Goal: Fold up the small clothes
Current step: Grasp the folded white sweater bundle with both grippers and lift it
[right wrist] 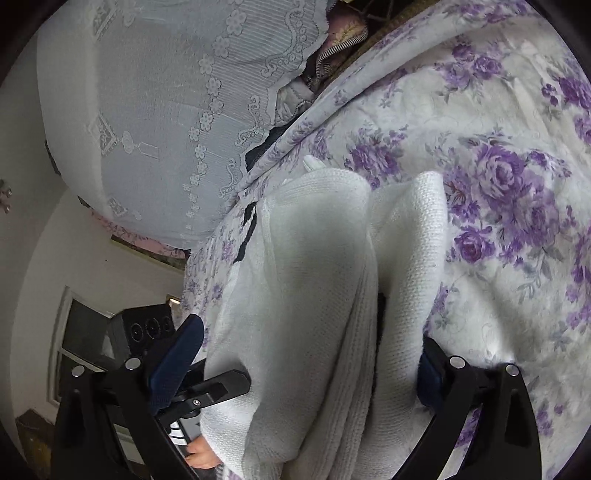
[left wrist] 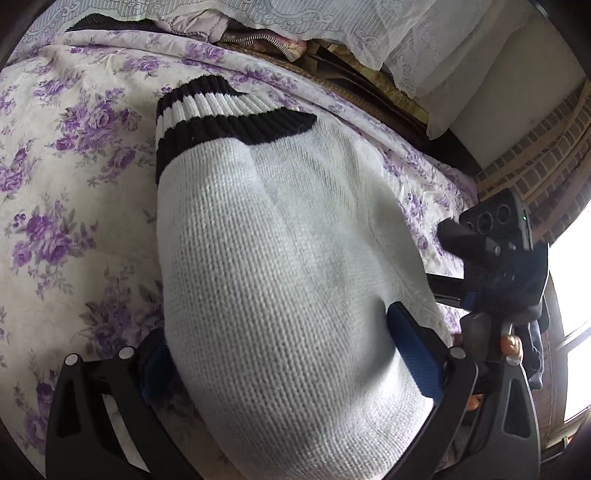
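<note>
A white knit sweater (left wrist: 280, 258) with a black-and-white striped ribbed band (left wrist: 221, 118) lies on a purple-flowered bedsheet (left wrist: 66, 147). My left gripper (left wrist: 284, 365) has its jaws spread wide with the sweater bunched between the blue pads; one pad (left wrist: 413, 354) shows, the other is mostly hidden by knit. In the right wrist view the sweater (right wrist: 314, 295) is folded into thick layers between my right gripper's (right wrist: 306, 354) wide-spread fingers (right wrist: 177, 354). The knit drapes over both grippers' gaps, so the grip is hidden. The right gripper shows at the left wrist view's right edge (left wrist: 498, 258).
The flowered bedsheet (right wrist: 498, 166) spreads around the sweater. A lace-covered white bundle (right wrist: 166, 129) and a pile of other clothes (left wrist: 258, 33) lie at the far edge of the bed. A brick wall and window (left wrist: 546, 155) stand to the right.
</note>
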